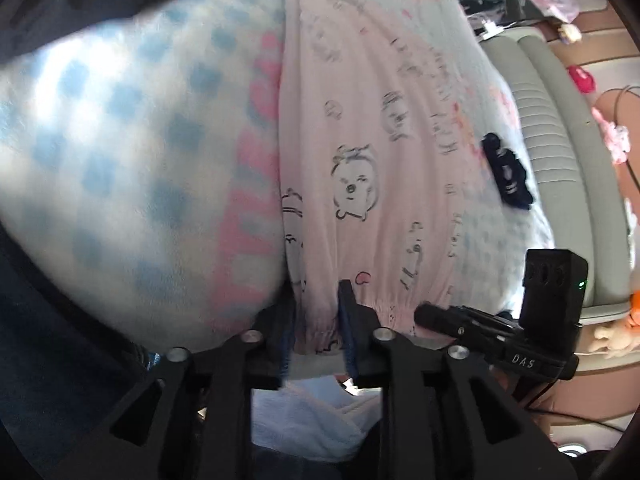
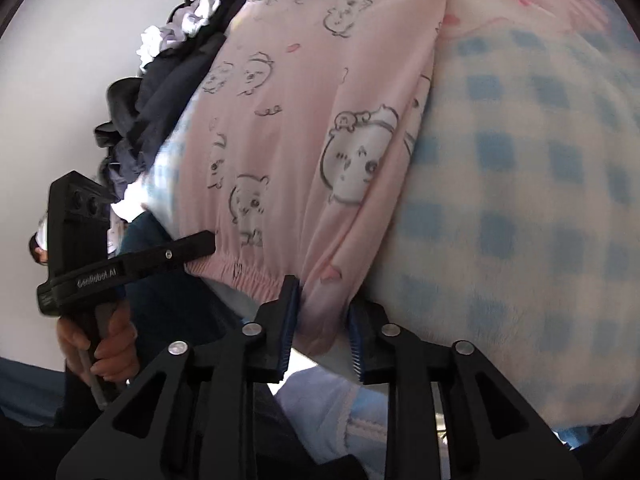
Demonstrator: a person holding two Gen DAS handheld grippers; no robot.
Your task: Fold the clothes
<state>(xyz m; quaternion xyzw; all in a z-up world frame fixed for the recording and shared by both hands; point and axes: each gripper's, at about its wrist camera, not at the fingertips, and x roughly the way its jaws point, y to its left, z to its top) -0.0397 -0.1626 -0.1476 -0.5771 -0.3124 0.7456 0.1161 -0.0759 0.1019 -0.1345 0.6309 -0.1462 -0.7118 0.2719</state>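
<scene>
A fluffy blue-and-white checked blanket point(image 2: 520, 184) with a pink band fills most of both views, and the pink trousers point(image 1: 360, 152), printed with little cartoon animal faces, lie spread lengthwise over it, their gathered elastic waistband at the near end by both tools. Beside the blanket in the right wrist view sits a heap of dark clothes point(image 2: 160, 92) against a pale wall; in the left wrist view a grey ribbed cushion point(image 1: 560, 152) runs along the far side, with a small dark object point(image 1: 506, 172) on the blanket's edge. The left claw point(image 1: 316, 312) stands narrow, its pads pinching a bunched fold of the waistband. The right claw point(image 2: 322, 312) likewise grips a gathered corner of the waistband between its blue pads. A hand point(image 2: 108, 344) holds the left tool's handle.
</scene>
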